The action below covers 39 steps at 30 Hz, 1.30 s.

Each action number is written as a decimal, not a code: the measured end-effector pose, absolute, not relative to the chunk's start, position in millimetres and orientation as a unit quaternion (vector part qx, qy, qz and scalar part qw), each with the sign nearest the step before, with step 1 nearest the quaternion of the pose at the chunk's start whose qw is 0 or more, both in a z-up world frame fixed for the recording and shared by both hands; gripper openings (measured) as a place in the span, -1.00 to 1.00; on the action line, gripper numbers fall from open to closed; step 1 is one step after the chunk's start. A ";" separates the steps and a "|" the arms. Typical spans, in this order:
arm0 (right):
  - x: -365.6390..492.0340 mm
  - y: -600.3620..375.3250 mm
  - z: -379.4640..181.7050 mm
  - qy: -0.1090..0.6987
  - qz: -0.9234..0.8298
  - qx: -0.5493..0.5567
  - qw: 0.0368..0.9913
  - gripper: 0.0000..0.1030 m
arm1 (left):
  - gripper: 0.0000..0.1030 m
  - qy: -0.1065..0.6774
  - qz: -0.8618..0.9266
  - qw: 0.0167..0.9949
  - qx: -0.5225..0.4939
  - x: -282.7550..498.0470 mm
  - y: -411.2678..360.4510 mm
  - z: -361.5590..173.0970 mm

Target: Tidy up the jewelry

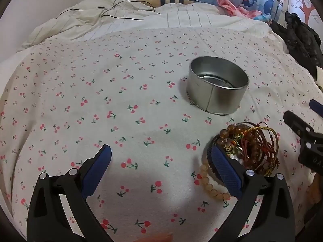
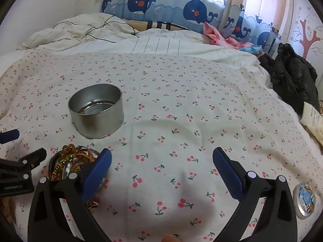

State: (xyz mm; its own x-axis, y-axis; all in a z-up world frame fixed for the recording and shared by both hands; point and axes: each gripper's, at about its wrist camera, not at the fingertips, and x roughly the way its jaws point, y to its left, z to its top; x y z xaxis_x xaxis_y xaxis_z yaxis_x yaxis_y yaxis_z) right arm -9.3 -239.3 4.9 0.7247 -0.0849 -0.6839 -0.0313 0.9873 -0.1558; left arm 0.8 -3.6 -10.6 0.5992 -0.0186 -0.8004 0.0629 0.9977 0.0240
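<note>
A pile of bead bracelets and red and gold cords (image 1: 250,147) lies on the cherry-print bedsheet (image 1: 101,100). An open round silver tin (image 1: 218,84) stands just beyond it, empty inside. My left gripper (image 1: 161,157) is open and empty, its right finger resting at the pile's left edge. In the right wrist view the pile (image 2: 70,161) lies lower left, the tin (image 2: 97,111) behind it. My right gripper (image 2: 161,159) is open and empty, its left finger partly covering the pile. Each gripper shows at the edge of the other's view.
The tin's printed lid (image 2: 305,200) lies at the lower right of the sheet. A black garment (image 2: 292,76) and a white packet (image 2: 313,119) sit at the bed's right edge. A crumpled duvet with a black cable (image 2: 97,30) lies at the far end.
</note>
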 end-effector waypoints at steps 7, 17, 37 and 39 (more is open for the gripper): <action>-9.7 -242.6 3.8 0.372 -0.018 -0.074 0.925 0.87 | 0.86 0.453 -0.026 0.891 0.008 -1.3 -0.9 -24.7; -17.3 -251.3 14.2 0.365 -0.010 -0.041 0.930 0.87 | 0.86 0.454 0.009 0.891 -0.012 -12.4 7.6 -39.8; -13.4 -259.1 -25.1 0.399 -0.047 0.005 0.916 0.87 | 0.86 0.432 0.009 0.902 -0.019 -40.3 11.9 -43.5; -11.3 -261.4 -36.0 0.411 -0.061 0.010 0.910 0.87 | 0.86 0.431 0.010 0.902 -0.019 -41.0 9.6 -43.0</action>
